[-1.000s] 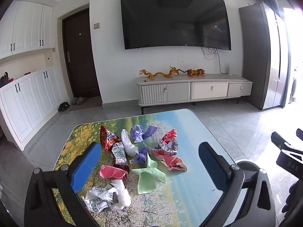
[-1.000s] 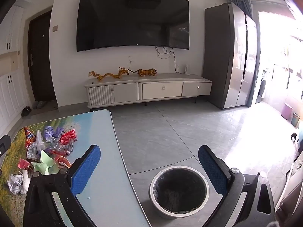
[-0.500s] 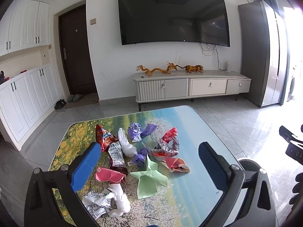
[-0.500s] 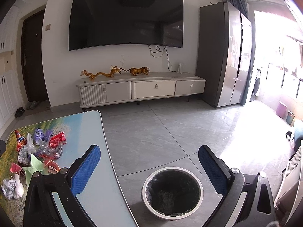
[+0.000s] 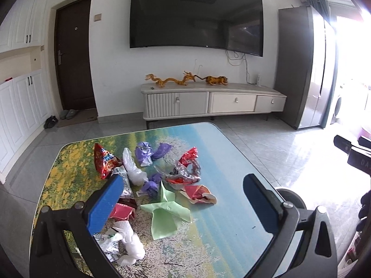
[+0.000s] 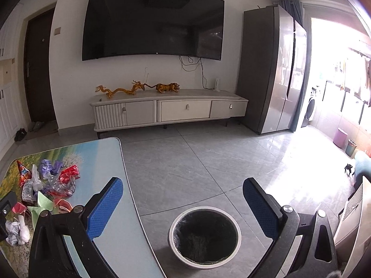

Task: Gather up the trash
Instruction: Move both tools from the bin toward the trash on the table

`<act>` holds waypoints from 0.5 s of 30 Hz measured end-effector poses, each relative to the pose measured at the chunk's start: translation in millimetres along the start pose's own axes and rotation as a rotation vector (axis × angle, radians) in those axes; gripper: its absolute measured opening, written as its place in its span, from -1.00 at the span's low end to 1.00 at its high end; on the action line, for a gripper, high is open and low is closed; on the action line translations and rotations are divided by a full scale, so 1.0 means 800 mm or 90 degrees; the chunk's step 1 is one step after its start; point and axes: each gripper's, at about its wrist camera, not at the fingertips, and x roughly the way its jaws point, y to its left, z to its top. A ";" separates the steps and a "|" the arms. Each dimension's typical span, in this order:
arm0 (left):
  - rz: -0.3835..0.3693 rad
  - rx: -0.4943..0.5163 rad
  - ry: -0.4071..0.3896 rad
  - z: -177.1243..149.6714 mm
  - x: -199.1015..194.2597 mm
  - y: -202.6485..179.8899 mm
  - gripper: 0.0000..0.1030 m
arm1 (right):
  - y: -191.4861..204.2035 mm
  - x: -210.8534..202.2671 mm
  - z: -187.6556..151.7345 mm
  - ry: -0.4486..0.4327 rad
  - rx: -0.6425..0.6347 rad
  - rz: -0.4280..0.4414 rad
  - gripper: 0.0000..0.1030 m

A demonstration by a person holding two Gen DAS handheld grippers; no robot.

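Both grippers are hanging wide apart with nothing between the blue pads. Left gripper [image 5: 180, 199] is hovering over the table [image 5: 227, 157], pointing at the trash pile; right gripper [image 6: 183, 206] is pointing past the table edge toward the bin [image 6: 205, 237] on the floor.

Progress: looks like nothing is collected yet, as far as the views are showing. Bin is sitting beside the table's right edge with a dark liner, and its inside is reading as empty, though the bottom is dim.

All the trash is lying on the left half of the table in one loose cluster:
- red snack bag [image 5: 104, 159] at the far left
- purple wrappers [image 5: 148, 151] at the back
- red and silver foil wrapper [image 5: 185, 169] toward the right
- green paper [image 5: 165, 215] nearest the left gripper's centre
- pink paper [image 5: 121, 212] partly hidden behind the left pad
- white crumpled tissue and printed wrapper [image 5: 125, 241] at the near edge
- orange and white wrapper [image 5: 200, 193] just right of the green paper

Remaining: every piece is waiting for pickup and a drop in the bin. Judging by aim, the green paper seems the likely first grab for the left gripper.
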 end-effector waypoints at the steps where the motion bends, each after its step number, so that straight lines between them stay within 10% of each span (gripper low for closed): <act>1: -0.004 0.001 0.000 -0.002 0.000 0.002 1.00 | 0.002 -0.003 0.001 -0.002 -0.003 0.002 1.00; 15: 0.041 -0.043 0.060 -0.065 0.009 0.148 1.00 | 0.045 0.024 -0.001 0.056 -0.014 0.082 1.00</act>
